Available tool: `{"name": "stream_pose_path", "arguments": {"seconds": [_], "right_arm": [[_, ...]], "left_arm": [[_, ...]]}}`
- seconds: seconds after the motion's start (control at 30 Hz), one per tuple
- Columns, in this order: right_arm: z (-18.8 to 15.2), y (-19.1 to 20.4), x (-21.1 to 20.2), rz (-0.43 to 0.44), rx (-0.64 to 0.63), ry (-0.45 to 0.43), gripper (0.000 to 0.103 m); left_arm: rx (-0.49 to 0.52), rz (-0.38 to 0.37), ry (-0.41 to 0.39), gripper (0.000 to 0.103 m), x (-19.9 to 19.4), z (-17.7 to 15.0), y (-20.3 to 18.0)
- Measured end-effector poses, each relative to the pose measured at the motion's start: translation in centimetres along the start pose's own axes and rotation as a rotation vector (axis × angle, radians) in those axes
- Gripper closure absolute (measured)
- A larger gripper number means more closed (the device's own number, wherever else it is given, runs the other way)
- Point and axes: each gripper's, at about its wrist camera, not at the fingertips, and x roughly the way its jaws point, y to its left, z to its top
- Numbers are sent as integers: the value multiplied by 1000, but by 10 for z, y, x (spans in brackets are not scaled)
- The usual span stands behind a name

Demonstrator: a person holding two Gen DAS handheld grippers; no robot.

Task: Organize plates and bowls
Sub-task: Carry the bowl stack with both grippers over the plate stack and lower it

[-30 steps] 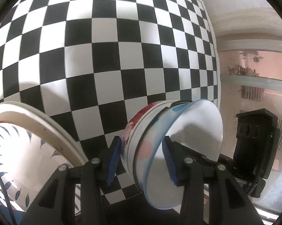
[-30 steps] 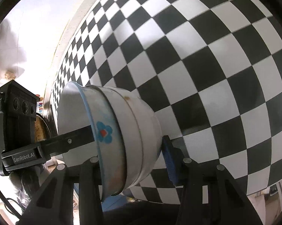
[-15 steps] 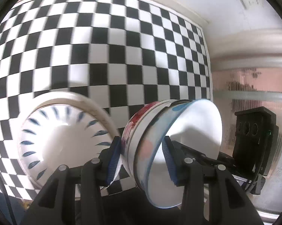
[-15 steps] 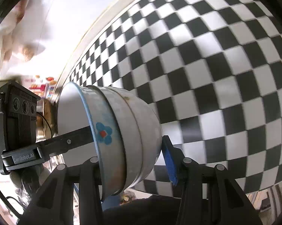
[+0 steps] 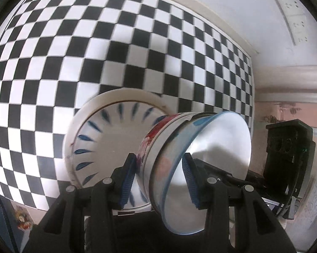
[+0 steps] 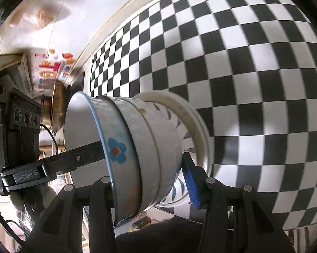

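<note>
A nested stack of bowls (image 5: 175,147), the inner one blue-rimmed with a blue flower (image 6: 116,151), hangs tilted between both grippers. My left gripper (image 5: 158,179) is shut on one side of the stack's wall, one blue pad inside the top bowl and one outside. My right gripper (image 6: 150,181) is shut on the opposite side the same way. Right behind the bowls, a stack of white plates (image 5: 103,139) with blue leaf marks lies on the checkered table (image 5: 74,52). In the right wrist view the plates (image 6: 198,130) show just past the bowls' base; I cannot tell whether they touch.
The black-and-white checkered cloth (image 6: 253,63) covers the whole table. A pale wall with a socket strip (image 5: 293,21) runs along its far edge. A brass-coloured pot (image 6: 57,107) and bright stickers (image 6: 50,67) sit beyond the table's end.
Both grippers have carried the bowl stack across the table, and the plate stack has slid from the picture's edge to directly behind the bowls. Both grips are unchanged.
</note>
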Motion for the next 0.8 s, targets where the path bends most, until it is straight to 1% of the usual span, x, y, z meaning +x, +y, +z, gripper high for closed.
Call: {"name": "stream_pose_path", "arguments": {"seconds": [0.4,0.57,0.8], "right_arm": [[1,5,47,-11,-26,78,56],[3,9,64,-20,-32,97,56],[5,15,71,-30,-49,106,56]], "left_arm": [[-63,13,24,62,14,-5,47],[-87,16,33,62,18,-4,59],[-93,12,32,62,16,-3,66]]}}
